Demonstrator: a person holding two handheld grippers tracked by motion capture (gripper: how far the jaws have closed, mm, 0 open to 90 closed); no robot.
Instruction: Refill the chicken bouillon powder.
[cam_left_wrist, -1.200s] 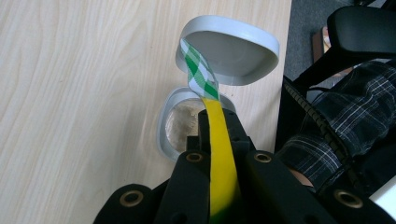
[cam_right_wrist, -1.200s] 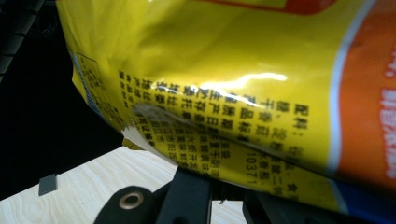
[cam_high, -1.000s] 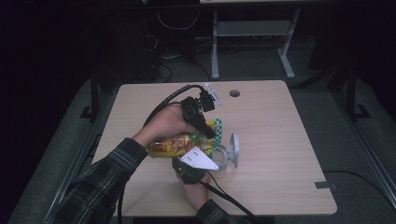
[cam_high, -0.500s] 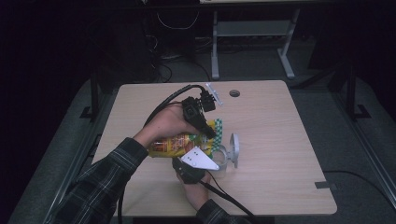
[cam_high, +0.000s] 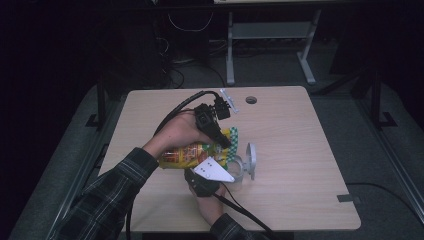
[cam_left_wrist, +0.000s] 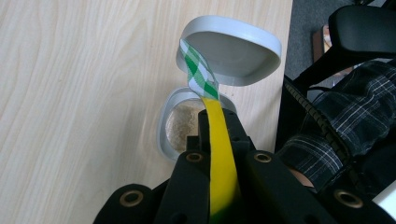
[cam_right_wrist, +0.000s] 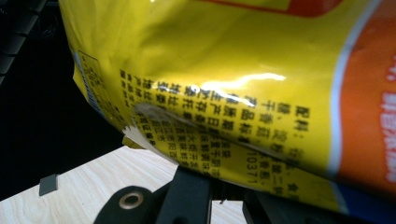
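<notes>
Nothing moved | left hand-held gripper (cam_left_wrist: 215, 140) pinching yellow bag (cam_high: 192, 152) over open jar (cam_left_wrist: 187, 122) | right hand-held gripper (cam_high: 225, 172) pressed together, beneath bag

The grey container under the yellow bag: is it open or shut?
Open: the container's hinged lid stands up, and pale powder shows inside.

Light wood table (cam_high: 300, 150) in middle of pic, w/ small round hole (cam_high: 251, 100) near top edge. Grey tape bit (cam_high: 346, 198) at lower right corner. Metal shelf legs (cam_high: 270, 45) & black cables (cam_high: 190, 65) on dark floor, top of pic.
</notes>
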